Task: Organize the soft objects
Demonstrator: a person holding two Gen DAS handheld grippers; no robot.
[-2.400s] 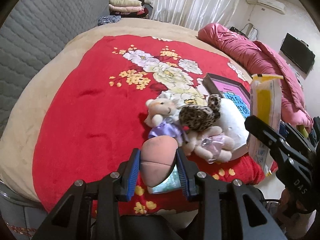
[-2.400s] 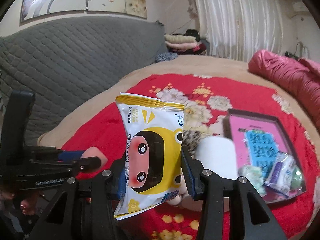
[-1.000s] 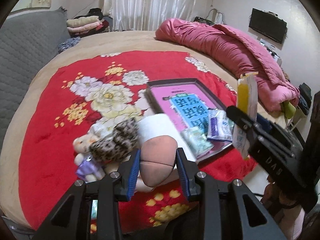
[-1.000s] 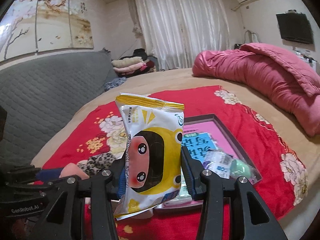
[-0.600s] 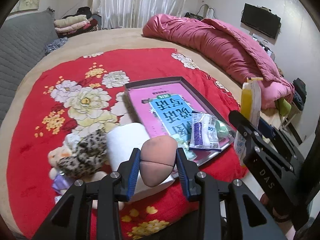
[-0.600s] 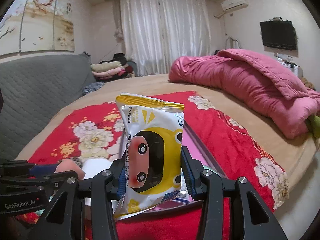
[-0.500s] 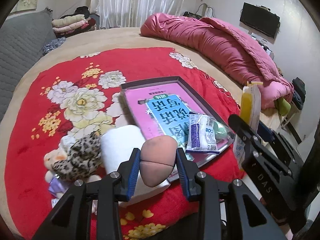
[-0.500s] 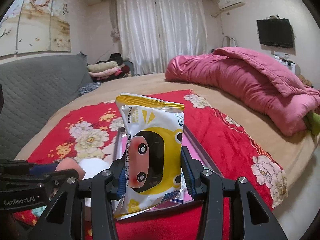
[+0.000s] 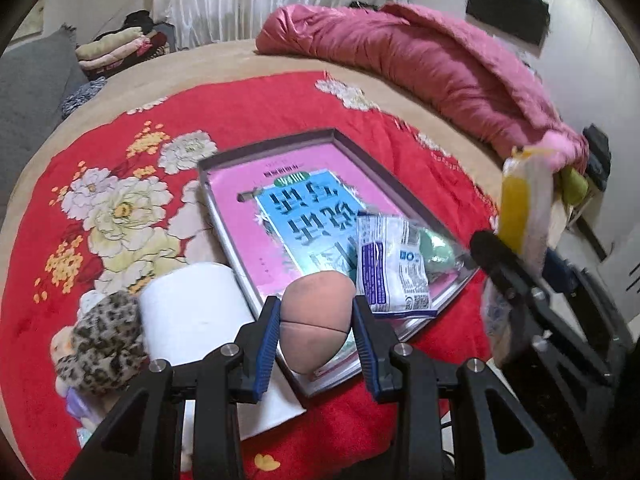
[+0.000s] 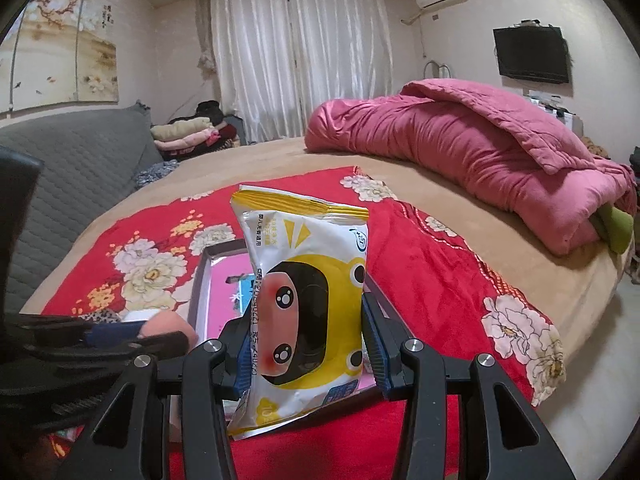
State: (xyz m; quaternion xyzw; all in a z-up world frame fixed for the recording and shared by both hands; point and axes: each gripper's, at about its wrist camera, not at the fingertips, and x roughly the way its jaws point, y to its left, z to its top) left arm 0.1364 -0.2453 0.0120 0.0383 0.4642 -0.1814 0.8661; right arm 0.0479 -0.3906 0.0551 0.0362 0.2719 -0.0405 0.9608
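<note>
My left gripper (image 9: 315, 320) is shut on a peach-coloured soft ball (image 9: 316, 316) and holds it above the near corner of a grey tray (image 9: 276, 148) with a pink lining. A white and purple packet (image 9: 390, 268) and a green soft item (image 9: 438, 250) lie in the tray. My right gripper (image 10: 306, 336) is shut on a yellow and white wipes pack (image 10: 308, 300), held upright; it also shows in the left wrist view (image 9: 524, 212) to the right of the tray. A white paper roll (image 9: 192, 316) and a leopard-print plush (image 9: 100, 348) lie left of the tray.
The red floral blanket (image 9: 260, 108) covers a round beige bed. A rolled pink quilt (image 10: 480, 152) lies at the far right. Folded clothes (image 10: 188, 132) are stacked at the back. A grey quilted headboard (image 10: 80, 168) is on the left. The bed edge drops off at the right.
Both grippers have swung to the right, from the plush pile toward the tray. The ball now hangs over the tray's near corner. Both grips are unchanged.
</note>
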